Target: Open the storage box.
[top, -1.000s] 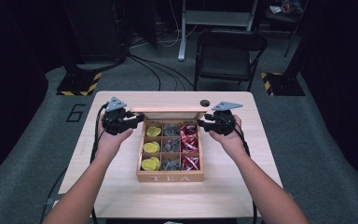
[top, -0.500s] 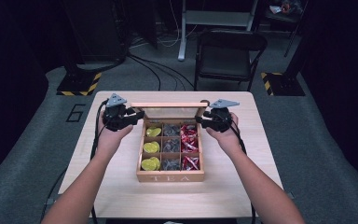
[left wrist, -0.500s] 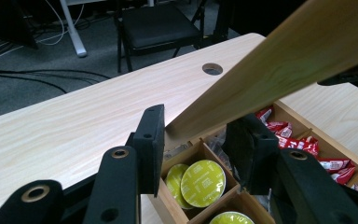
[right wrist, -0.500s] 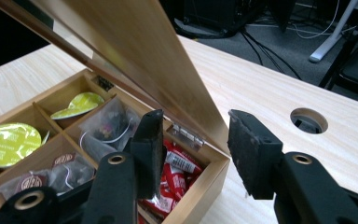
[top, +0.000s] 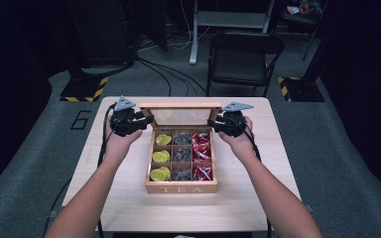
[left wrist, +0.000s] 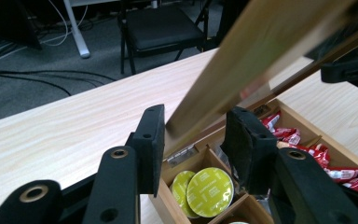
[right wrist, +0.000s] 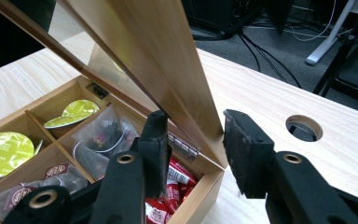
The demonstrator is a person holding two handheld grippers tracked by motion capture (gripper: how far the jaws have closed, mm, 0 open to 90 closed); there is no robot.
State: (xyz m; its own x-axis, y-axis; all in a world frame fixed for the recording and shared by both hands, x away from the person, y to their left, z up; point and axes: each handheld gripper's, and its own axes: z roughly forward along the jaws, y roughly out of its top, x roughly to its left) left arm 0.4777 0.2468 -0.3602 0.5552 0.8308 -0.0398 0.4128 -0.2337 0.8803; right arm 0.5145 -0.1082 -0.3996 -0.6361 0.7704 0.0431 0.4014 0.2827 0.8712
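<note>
the tea box (top: 181, 187) sits at the middle of the worktop (top: 258, 198), its glass-paned lid (top: 181, 115) raised and tilted at the far side. the left tool (top: 146, 119) has the lid's left edge between its jaws; in the left gripper view the wooden edge (left wrist: 223, 88) touches the left jaw while a small gap shows at the other, so a firm grip cannot be told. the right tool (top: 213, 122) straddles the lid's right edge; in the right gripper view the frame (right wrist: 168, 70) lies against the left jaw and the right jaw stands clear of it, and these jaws have just been closing with the lid between them.

inside the box, yellow-green capsules (top: 159, 157) fill the left column, clear sachets (top: 182, 154) the middle, red packets (top: 201, 154) the right.

the worktop is pale wood grain with a round cable hole (right wrist: 304, 128) near its far right corner. beyond it stand a black folding chair (top: 243, 54), grey carpet with cables, and hazard-striped bases (top: 84, 89). a large "6" (top: 81, 120) is marked on the floor at left.

the box front reads "tea"; one capsule in the right gripper view bears small print that looks like "cappuccino".
</note>
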